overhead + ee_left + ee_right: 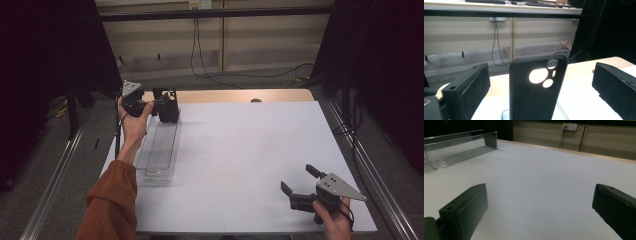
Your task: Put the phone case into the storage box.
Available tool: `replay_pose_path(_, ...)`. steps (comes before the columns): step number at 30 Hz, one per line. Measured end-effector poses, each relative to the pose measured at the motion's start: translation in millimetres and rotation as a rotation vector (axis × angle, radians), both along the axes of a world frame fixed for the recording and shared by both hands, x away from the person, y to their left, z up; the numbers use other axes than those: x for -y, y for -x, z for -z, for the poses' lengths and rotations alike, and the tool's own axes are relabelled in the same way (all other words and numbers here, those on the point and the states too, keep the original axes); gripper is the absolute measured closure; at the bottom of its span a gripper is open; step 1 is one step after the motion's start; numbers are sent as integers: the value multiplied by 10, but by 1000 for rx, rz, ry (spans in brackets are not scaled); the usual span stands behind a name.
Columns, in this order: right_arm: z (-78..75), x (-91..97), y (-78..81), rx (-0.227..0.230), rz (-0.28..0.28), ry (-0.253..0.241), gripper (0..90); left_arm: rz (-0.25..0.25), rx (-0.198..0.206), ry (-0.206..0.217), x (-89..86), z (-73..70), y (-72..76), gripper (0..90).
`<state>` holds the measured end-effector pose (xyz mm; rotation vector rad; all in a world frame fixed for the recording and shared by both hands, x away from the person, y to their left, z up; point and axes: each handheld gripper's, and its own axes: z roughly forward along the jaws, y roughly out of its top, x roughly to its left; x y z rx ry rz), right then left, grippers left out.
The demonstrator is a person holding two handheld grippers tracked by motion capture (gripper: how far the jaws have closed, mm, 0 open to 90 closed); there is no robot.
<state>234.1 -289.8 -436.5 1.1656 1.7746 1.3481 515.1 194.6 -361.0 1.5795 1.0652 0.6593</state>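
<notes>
Where writing might sit, none readable on black phone case (537,90), which stands upright at far end of clear tray (161,150). Left gripper (169,106) jaws spread either side of case, not touching; camera cutouts visible from left gripper view. Right gripper (299,181) well apart from tray, jaws spread over bare tabletop (250,150).

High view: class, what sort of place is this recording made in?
Probably an indoor lab or recording workspace: a white table flanked by black curtains, with cables running from a wall socket, and floor rails.

white table top (250,150) (wooden far edge), black cables (197,47) down the beige wall, dark curtains (45,50) at both sides.
</notes>
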Motion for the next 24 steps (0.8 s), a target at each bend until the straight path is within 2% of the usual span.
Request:
replay_pose_path(3,2,5,-2,-2,-1,-3,0,13,-4,13,-20,5,44,15)
replay_pose_path(4,4,6,-4,0,-2,-4,0,17,-1,7,-28,5,57,14)
replay_pose_path(6,7,9,-11,0,-4,-2,0,22,12,25,-46,4,87,14)
replay_pose_path(11,11,7,-24,-2,-8,-5,0,26,30,9,-59,1,168,14)
replay_pose_path(19,14,-7,-31,-2,-13,-5,0,71,58,-16,-9,-14,324,18)
replay_pose_path(21,16,-4,-31,-2,-12,-3,0,79,66,-19,-4,0,358,18)
replay_pose_path(24,19,0,-36,-4,-8,-5,0,90,63,0,-11,0,403,17)
